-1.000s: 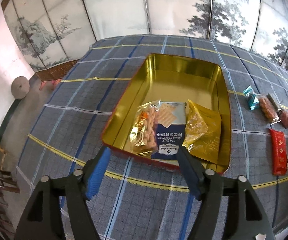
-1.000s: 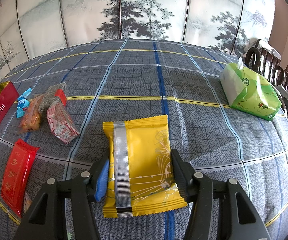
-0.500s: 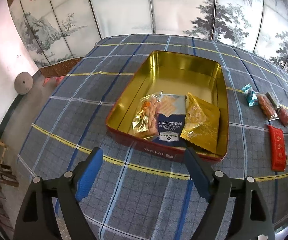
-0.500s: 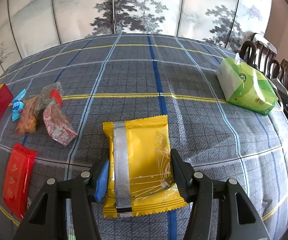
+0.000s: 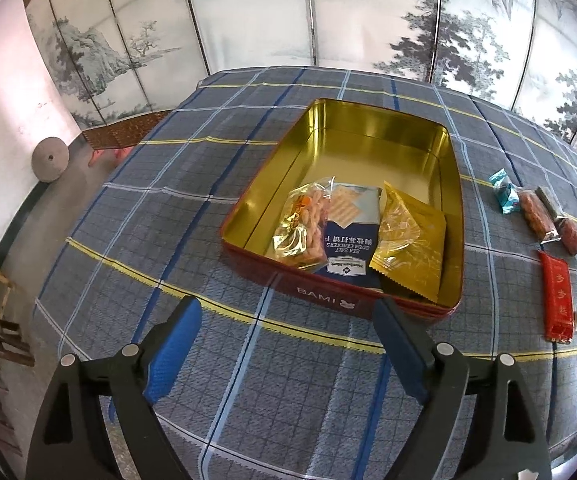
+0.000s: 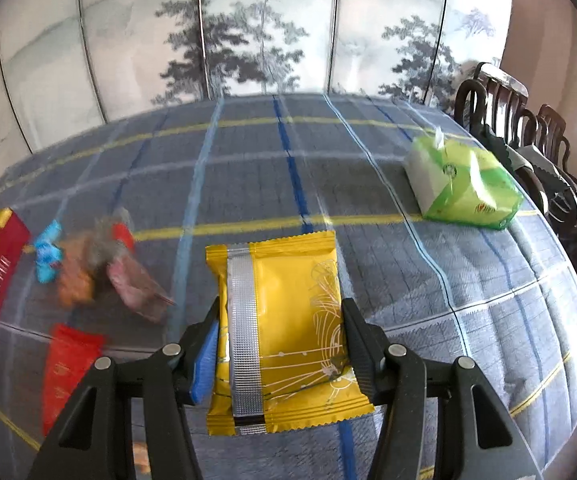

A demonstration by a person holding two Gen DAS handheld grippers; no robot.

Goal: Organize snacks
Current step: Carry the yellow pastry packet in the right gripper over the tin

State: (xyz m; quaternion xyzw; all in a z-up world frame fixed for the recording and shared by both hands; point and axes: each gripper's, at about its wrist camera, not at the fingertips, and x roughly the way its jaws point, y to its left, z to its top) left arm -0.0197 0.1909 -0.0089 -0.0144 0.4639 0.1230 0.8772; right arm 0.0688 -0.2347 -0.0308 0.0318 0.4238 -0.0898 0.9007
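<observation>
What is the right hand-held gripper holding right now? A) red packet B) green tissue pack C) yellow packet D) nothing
C: the right hand-held gripper has its jaws closed on the sides of the yellow packet; the green tissue pack lies apart on the tablecloth.

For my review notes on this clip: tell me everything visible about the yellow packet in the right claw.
The yellow packet is a glossy, pillow-shaped foil wrapper with crimped zigzag ends, a silver embossed seam strip running lengthwise left of centre, and thin white line art at the lower right. It looks sealed and undamaged. It lies flat between the right claw's fingers, which press its two long sides, its far end pointing away from the camera above the plaid tablecloth.
</observation>
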